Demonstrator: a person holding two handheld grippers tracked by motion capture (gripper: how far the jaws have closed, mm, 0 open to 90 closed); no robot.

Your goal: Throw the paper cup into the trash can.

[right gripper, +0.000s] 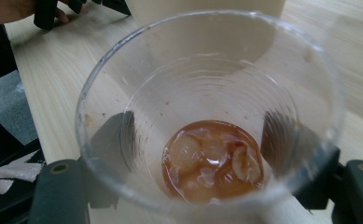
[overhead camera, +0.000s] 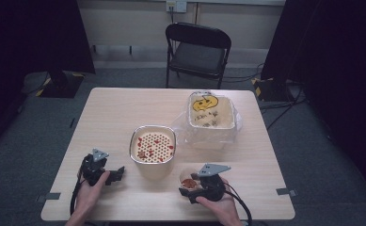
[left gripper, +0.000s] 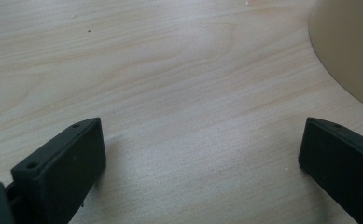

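A clear plastic cup [overhead camera: 188,181] stands near the table's front edge, right of centre, with my right gripper [overhead camera: 190,187] shut on it. In the right gripper view the cup [right gripper: 207,88] sits between the two black jaws, which press on its sides. Brownish liquid with pale and reddish food scraps [right gripper: 212,158] lies in its bottom. My left gripper [overhead camera: 117,173] rests low over the table at the front left, open, with nothing in it. Its jaws stand wide apart over bare wood [left gripper: 202,154].
A cream container with a perforated insert and red scraps [overhead camera: 152,147] stands mid-table; its wall [left gripper: 352,46] is close to the left gripper. A bag-lined bin [overhead camera: 211,115] stands behind it to the right. A black folding chair [overhead camera: 198,52] is beyond the wooden table [overhead camera: 115,108].
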